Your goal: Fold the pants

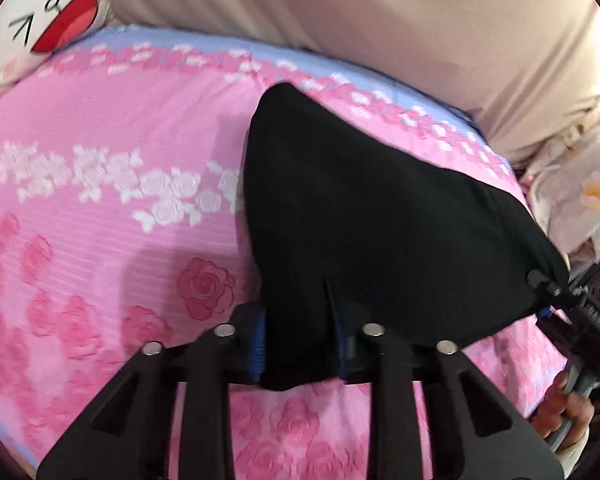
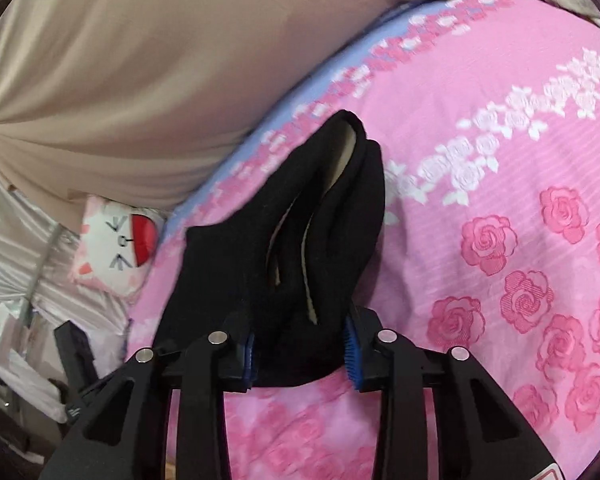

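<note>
The black pants [image 1: 360, 208] hang as a bunched, folded piece just above the pink rose bedspread [image 1: 100, 240]. My left gripper [image 1: 300, 344] is shut on their near edge, with black cloth squeezed between the blue pads. At the right edge of the left wrist view, my right gripper [image 1: 556, 300] holds the other corner, with a hand [image 1: 568, 408] below it. In the right wrist view my right gripper [image 2: 300, 356] is shut on the pants [image 2: 332, 220], whose layers gape and show a pale lining.
A white cushion with a cartoon face [image 1: 48, 12] [image 2: 116, 240] lies at the bed's edge. Beige draped fabric [image 1: 380, 20] [image 2: 140, 60] runs along the far side beyond the bedspread's blue border [image 2: 300, 92]. Pale floral bedding [image 1: 580, 184] is piled at the right.
</note>
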Demonstrator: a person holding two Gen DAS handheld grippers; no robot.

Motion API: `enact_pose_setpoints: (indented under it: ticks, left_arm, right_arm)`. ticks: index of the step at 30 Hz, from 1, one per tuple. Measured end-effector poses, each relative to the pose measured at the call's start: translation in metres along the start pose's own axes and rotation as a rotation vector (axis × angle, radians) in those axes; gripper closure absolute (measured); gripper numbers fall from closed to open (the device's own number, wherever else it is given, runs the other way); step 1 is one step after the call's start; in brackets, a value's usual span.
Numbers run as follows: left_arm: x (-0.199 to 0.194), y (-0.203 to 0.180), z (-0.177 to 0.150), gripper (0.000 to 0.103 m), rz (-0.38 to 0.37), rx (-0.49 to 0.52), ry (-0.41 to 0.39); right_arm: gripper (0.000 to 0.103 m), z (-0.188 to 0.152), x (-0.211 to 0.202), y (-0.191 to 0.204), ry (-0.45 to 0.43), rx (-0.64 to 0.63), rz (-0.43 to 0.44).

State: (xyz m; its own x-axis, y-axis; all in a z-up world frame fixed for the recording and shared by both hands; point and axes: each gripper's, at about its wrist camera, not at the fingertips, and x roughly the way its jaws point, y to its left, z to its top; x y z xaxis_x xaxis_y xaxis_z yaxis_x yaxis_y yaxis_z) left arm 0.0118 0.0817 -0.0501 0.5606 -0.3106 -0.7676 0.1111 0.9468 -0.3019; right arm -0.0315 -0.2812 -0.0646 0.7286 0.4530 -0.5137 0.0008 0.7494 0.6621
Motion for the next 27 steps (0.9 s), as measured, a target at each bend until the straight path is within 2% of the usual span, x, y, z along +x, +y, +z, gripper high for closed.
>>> enact_pose_setpoints:
  ticks: [3, 5, 7, 8, 9, 10, 11, 12, 15, 17, 19, 24, 27]
  left_arm:
    - [-0.022, 0.0, -0.011, 0.08, -0.032, 0.035, 0.039]
    - [-0.019, -0.001, -0.025, 0.075, -0.028, 0.053, 0.073]
    - [-0.008, 0.0, -0.037, 0.061, 0.029, 0.076, 0.094]
    - [-0.003, 0.0, -0.04, 0.045, 0.066, 0.076, 0.095]
    - [-0.002, 0.0, -0.04, 0.033, 0.096, 0.07, 0.083]
    - [-0.003, -0.001, -0.04, 0.026, 0.131, 0.065, 0.063]
    - [-0.005, -0.004, -0.039, 0.016, 0.147, 0.07, 0.046]
    - [-0.007, -0.006, -0.038, 0.012, 0.157, 0.082, 0.032]
    - [-0.011, -0.014, -0.034, 0.012, 0.222, 0.123, -0.004]
    - [-0.01, -0.015, -0.033, 0.012, 0.228, 0.127, 0.002]
    - [-0.004, -0.016, -0.028, 0.012, 0.214, 0.124, 0.014]
    - [0.013, -0.013, -0.017, 0.008, 0.154, 0.135, 0.049]
    - [0.026, -0.011, -0.01, 0.006, 0.117, 0.109, 0.076]
  right_arm:
    - [0.072, -0.019, -0.021, 0.007, 0.026, -0.047, -0.056]
    - [0.066, -0.034, -0.016, -0.008, 0.067, -0.037, -0.12]
    - [0.043, -0.044, -0.007, -0.026, 0.09, -0.006, -0.19]
    - [0.043, -0.047, -0.012, -0.035, 0.056, 0.036, -0.146]
    - [0.04, -0.045, -0.014, -0.037, 0.053, 0.057, -0.142]
    - [0.038, -0.043, -0.016, -0.037, 0.051, 0.061, -0.153]
    - [0.038, -0.041, -0.018, -0.035, 0.042, 0.049, -0.159]
    - [0.038, -0.037, -0.021, -0.031, 0.021, 0.024, -0.168]
    - [0.037, -0.027, -0.02, -0.023, 0.001, -0.008, -0.172]
    - [0.034, -0.019, -0.014, -0.021, -0.004, -0.015, -0.164]
    - [0.03, -0.013, -0.009, -0.019, -0.007, -0.031, -0.178]
    - [0.03, -0.001, 0.012, -0.024, 0.035, -0.042, -0.187]
    - [0.03, 0.001, 0.023, -0.031, 0.065, -0.019, -0.174]
